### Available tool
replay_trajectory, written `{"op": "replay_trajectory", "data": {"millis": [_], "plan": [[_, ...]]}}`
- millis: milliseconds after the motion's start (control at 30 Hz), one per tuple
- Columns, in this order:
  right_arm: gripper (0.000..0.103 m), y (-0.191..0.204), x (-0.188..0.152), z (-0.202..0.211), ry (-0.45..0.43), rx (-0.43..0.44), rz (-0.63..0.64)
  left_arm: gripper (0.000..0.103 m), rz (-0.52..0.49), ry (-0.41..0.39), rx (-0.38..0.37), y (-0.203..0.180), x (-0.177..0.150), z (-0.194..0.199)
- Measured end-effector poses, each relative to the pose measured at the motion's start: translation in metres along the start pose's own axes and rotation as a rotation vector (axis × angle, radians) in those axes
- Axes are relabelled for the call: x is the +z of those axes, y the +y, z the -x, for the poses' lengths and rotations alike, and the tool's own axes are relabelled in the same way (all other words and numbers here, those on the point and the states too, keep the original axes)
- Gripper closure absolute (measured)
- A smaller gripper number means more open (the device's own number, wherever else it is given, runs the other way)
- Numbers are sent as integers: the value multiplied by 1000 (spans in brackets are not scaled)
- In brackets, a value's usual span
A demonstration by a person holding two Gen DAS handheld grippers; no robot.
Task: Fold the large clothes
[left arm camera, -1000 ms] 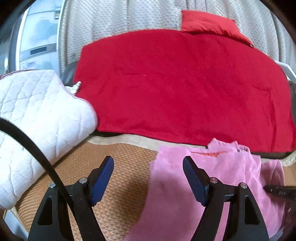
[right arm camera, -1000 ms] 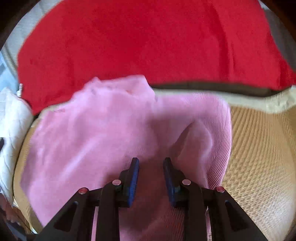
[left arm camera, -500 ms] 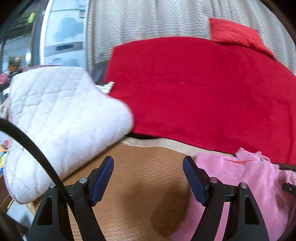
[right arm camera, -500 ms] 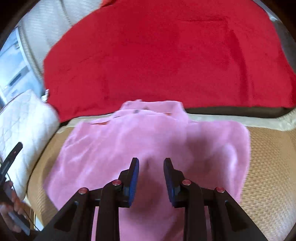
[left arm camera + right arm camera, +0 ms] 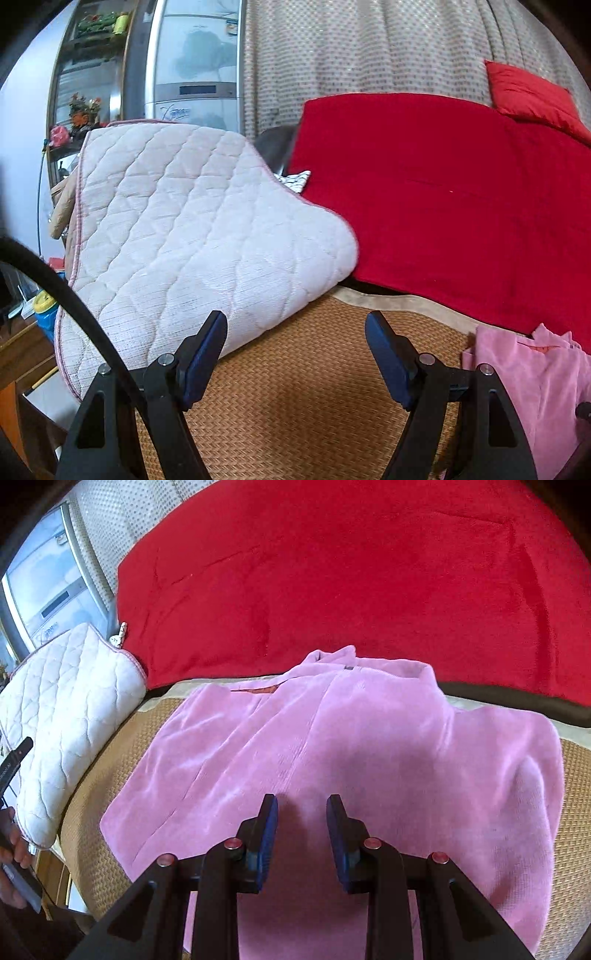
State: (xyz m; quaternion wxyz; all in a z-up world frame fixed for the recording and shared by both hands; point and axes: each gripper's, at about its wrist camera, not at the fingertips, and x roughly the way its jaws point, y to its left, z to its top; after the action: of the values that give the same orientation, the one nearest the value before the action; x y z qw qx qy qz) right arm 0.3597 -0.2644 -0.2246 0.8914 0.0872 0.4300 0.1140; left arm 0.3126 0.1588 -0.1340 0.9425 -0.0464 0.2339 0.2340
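Note:
A pink fleece garment (image 5: 369, 757) lies spread on a woven mat (image 5: 85, 812), collar toward the red blanket, one side folded over the middle. My right gripper (image 5: 302, 801) hovers over its lower middle, jaws a narrow gap apart with nothing between them. In the left wrist view only the garment's edge (image 5: 535, 376) shows at the lower right. My left gripper (image 5: 295, 321) stands wide open over the bare mat (image 5: 314, 406), left of the garment, holding nothing.
A white quilted pad (image 5: 192, 240) lies at the mat's left end. A red blanket (image 5: 461, 203) and a red pillow (image 5: 528, 96) lie behind. A curtain (image 5: 351, 48) and a fridge (image 5: 192, 74) stand at the back. A hand (image 5: 14, 849) shows at the left edge.
The left gripper swung left, off the pink garment and toward the quilted pad. The right gripper drew back, and more of the garment shows, lying flatter. Neither gripper's opening changed.

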Motion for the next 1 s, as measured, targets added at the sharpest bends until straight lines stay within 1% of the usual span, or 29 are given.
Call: {"op": "replay_trajectory", "data": {"millis": [333, 467, 500, 567, 600, 700, 767, 833, 900, 1000], "plan": [[72, 3, -1, 2, -13, -10, 5, 25, -3, -4, 6, 0, -2, 3], [72, -4, 0, 7, -13, -34, -5, 25, -26, 18, -10, -8, -5, 1], [72, -8, 0, 10, -19, -46, -10, 24, -39, 35, -25, -13, -6, -1], [72, -15, 0, 14, -20, -67, -20, 23, -63, 91, -92, -26, -12, -8], [72, -20, 0, 16, -18, -78, -32, 22, -89, 151, -155, -37, -17, -15], [72, -39, -2, 21, -11, -104, -79, 22, -128, 301, -277, -61, -33, -31], [72, -54, -6, 24, 1, -134, -106, 22, -144, 376, -340, -78, -45, -38], [72, -70, -9, 27, 10, -158, -143, 22, -164, 400, -365, -90, -51, -39], [72, -81, -11, 30, 6, -180, -162, 22, -186, 400, -365, -101, -55, -40], [72, -98, -16, 27, 16, -230, -179, 22, -216, 443, -352, -116, -67, -50]]}}
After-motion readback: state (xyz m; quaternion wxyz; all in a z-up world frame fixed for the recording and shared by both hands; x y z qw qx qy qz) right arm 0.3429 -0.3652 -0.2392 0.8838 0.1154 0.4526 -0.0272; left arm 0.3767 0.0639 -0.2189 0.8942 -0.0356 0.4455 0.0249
